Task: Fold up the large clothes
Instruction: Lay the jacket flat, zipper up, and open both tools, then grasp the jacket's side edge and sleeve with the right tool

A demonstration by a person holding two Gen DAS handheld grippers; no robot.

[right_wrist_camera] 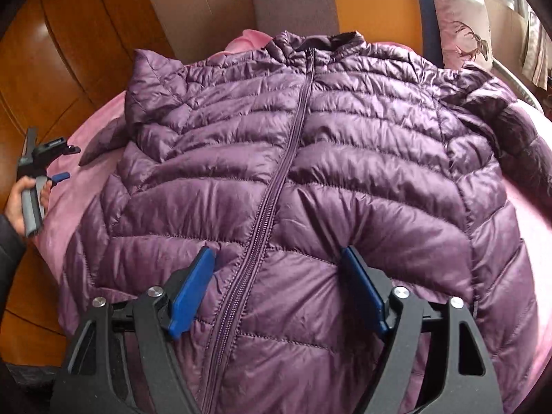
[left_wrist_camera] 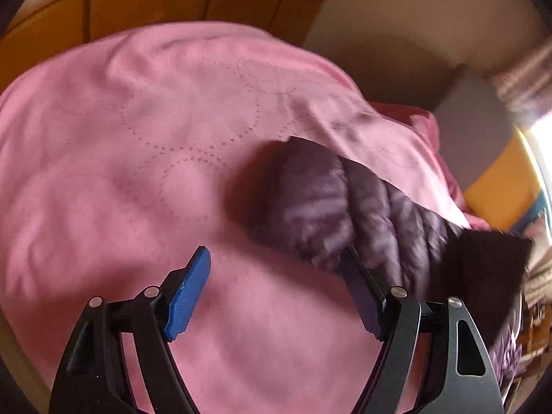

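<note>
A purple quilted puffer jacket (right_wrist_camera: 310, 179) lies front up and zipped on a pink bedspread (right_wrist_camera: 69, 186), collar at the far end. My right gripper (right_wrist_camera: 277, 262) is open and empty, low over the jacket's lower front, astride the zipper. My left gripper (left_wrist_camera: 276, 262) is open and empty over the pink bedspread (left_wrist_camera: 138, 138). The jacket's sleeve end (left_wrist_camera: 310, 200) lies just beyond its right finger, with the dark cuff (left_wrist_camera: 483, 269) to the right. The left gripper also shows in the right wrist view (right_wrist_camera: 58, 164), held beside the bed's left edge near the sleeve tip.
A wooden floor (right_wrist_camera: 69, 51) lies left of the bed. A grey and orange headboard (right_wrist_camera: 345, 3) and a pale cushion with a deer print (right_wrist_camera: 462, 24) stand beyond the collar. A beige wall (left_wrist_camera: 414, 34) and window light are at the right.
</note>
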